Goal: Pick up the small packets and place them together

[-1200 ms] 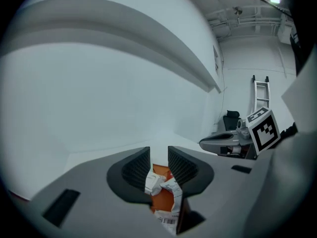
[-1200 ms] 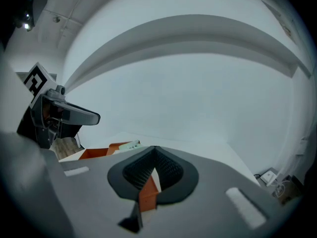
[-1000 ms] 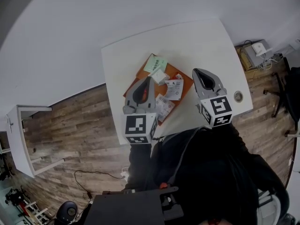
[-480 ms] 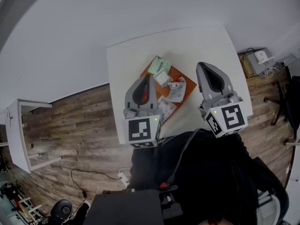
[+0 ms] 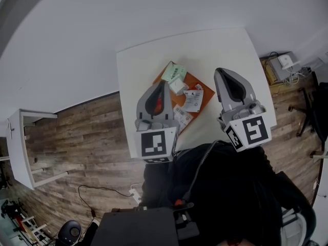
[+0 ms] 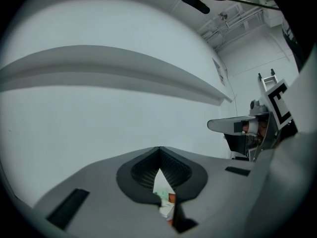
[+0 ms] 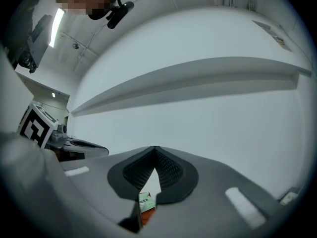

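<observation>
Four small packets lie on one flat orange board (image 5: 190, 79), which sits slantwise on the white rectangular tabletop (image 5: 148, 60). One is a pale green paper packet (image 5: 175, 72) at the board's far corner. The other three are white. A small plain white packet (image 5: 178, 85) touches the green one's near edge. A larger white packet with red and black print (image 5: 193, 100) lies just beside it, toward the right. A second printed white packet (image 5: 181, 118) lies nearer the person, at the board's near edge. All four are close together, and none is between any jaws.

Two grey tongs are in view, each carrying one cube with black-and-white square markers. The left tongs (image 5: 164, 83) are held over the left part of the board, with their tips by the plain white packet. Their jaws are pressed together at the tips and grip nothing. The right tongs (image 5: 220, 71) are over bare tabletop, to the right of the board and clear of the packets. Their jaws likewise meet at the tips, and nothing is caught in them.
</observation>
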Demonstrator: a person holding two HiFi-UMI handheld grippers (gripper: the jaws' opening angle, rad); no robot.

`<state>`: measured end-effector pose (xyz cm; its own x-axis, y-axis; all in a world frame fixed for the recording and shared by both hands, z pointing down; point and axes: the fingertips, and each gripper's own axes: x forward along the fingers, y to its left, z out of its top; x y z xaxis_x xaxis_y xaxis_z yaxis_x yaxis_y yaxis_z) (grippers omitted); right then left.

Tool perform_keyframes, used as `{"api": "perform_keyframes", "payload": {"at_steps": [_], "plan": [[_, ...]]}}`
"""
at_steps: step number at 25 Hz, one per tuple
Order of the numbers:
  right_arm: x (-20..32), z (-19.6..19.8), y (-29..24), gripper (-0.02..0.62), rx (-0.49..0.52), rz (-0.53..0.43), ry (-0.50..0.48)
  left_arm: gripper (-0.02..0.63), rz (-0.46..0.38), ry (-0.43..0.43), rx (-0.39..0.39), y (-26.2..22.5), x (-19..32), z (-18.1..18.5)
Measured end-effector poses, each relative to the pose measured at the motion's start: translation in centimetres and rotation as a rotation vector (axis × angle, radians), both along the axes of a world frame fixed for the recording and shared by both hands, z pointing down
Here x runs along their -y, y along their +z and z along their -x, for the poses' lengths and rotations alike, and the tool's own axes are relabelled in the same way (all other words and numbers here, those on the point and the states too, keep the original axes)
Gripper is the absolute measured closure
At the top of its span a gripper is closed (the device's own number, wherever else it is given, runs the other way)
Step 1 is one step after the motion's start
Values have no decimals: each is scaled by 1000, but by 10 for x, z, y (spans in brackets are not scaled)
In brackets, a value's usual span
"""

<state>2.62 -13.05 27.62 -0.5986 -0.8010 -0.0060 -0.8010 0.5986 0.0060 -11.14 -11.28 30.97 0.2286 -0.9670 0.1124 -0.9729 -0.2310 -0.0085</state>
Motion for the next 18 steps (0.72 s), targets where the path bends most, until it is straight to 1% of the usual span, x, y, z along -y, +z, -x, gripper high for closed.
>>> {"api": "perform_keyframes", "payload": {"at_steps": [9,18], "plan": [[3,-6,1,600,12,14,22,606,-6,12,6,-2,1,-1],[7,-6,3,600,11,13,19,606,-7,25,26,-1,4,-3]]}}
